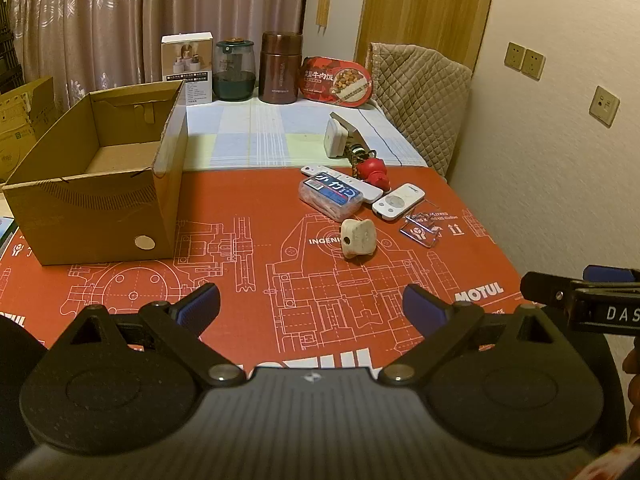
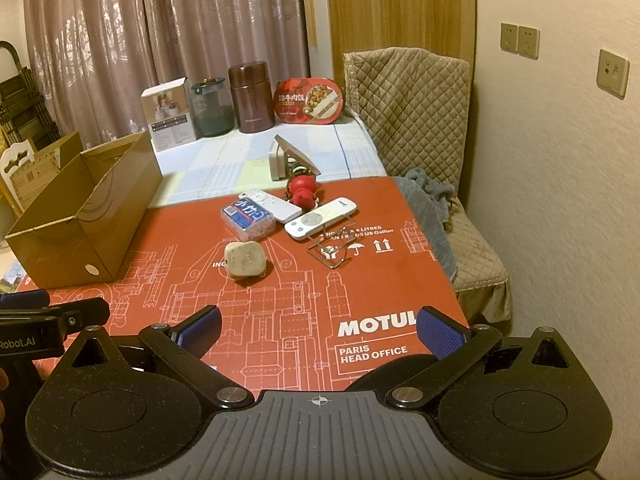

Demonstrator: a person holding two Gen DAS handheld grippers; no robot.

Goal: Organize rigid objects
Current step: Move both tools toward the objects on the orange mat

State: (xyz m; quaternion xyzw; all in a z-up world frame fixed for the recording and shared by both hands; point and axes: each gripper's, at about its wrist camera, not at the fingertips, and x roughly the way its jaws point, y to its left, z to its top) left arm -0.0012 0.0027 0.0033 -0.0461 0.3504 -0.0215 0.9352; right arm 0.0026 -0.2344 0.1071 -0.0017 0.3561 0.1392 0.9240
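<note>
both grippers, left gripper (image 1: 311, 300) and right gripper (image 2: 318, 330), spread wide and empty; sorting unstarted; next, reach the beige plug (image 2: 245, 259) at frame centre, bound for the cardboard box (image 1: 86, 216) at left.

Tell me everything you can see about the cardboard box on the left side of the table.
The cardboard box is plain brown corrugated card, long and rectangular, open at the top and looking empty inside. A folded tab shows on the inner far wall, and a small pale round sticker sits low on the near end. It stands upright on the red printed mat, its far end reaching the checked cloth. Neither gripper touches it.
</note>
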